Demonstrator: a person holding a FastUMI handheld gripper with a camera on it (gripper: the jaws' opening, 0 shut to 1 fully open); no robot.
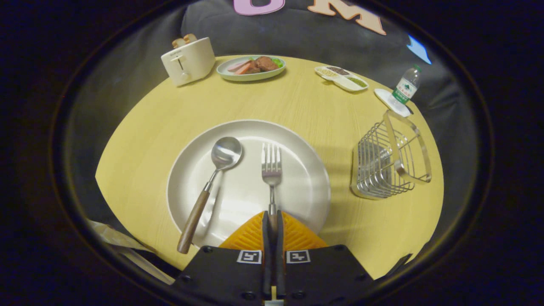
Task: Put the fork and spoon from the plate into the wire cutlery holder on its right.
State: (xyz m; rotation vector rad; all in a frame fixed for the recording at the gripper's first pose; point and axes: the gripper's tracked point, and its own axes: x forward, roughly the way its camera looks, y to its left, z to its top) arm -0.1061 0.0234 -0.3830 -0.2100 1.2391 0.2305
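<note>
A white plate (306,187) lies on the round yellow table just ahead of my fingers. On its left half rests a spoon (210,187) with a wooden handle, bowl pointing away. A fork (271,168) lies on the plate's right half, tines away from me. Its handle runs back between my two orange fingers (250,236). My gripper (272,219) is shut on the fork handle, over the plate's near rim. The wire cutlery holder (389,161) stands on the table to the plate's right, with nothing visible inside it.
At the table's far side stand a white toaster (188,60) with bread, a green plate of food (250,68) and a divided dish (341,77). A water bottle (406,86) on a coaster stands just beyond the holder. Bare tabletop (335,127) separates plate and holder.
</note>
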